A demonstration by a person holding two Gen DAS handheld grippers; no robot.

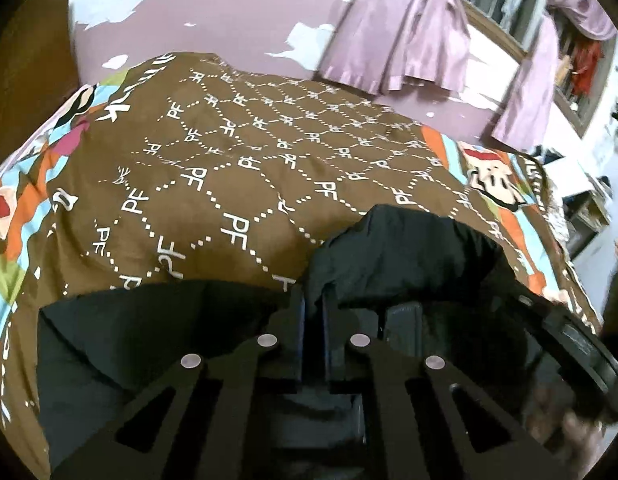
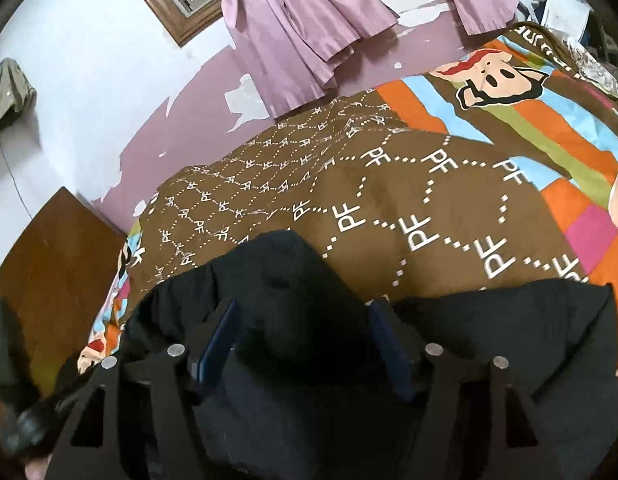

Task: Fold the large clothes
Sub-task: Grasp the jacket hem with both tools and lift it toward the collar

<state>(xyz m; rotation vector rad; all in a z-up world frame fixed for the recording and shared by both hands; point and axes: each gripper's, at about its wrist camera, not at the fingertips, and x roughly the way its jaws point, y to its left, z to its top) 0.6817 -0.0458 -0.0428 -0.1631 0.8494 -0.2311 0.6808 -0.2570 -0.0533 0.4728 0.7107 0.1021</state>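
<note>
The black garment (image 1: 409,256) lies along the near edge of the bed, on a brown bedspread (image 1: 229,152) printed with white "PF" letters in a dotted diamond grid, and in the left wrist view we see a rumpled hump of it rising just ahead of our left gripper (image 1: 313,320). Here the two dark fingers stand close together with a fold of the black cloth pinched between them, so we read this claw as closed on the garment. A flatter stretch of the same fabric spreads to the left below the hump. At the far right edge of this view another dark gripper body shows, blurred, too unclear for us to say more. Beyond the bed we see a purple wall with peeling patches (image 1: 213,12) and lilac curtains (image 1: 405,32) hanging at a wood-framed window. In the right wrist view the garment (image 2: 285,280) again bunches into a dark mound on the near side of the bedspread (image 2: 409,200), with more black fabric stretching off to the right. Our right gripper (image 2: 305,332) has its blue-padded fingers (image 2: 221,332) set wide apart, one on each side of the mound, so this claw stands open around the cloth without clamping it. A brown wooden board (image 2: 57,256) stands at the left end of the bed, and the bedspread's striped border with a cartoon monkey face (image 2: 493,76) runs along the right.
</note>
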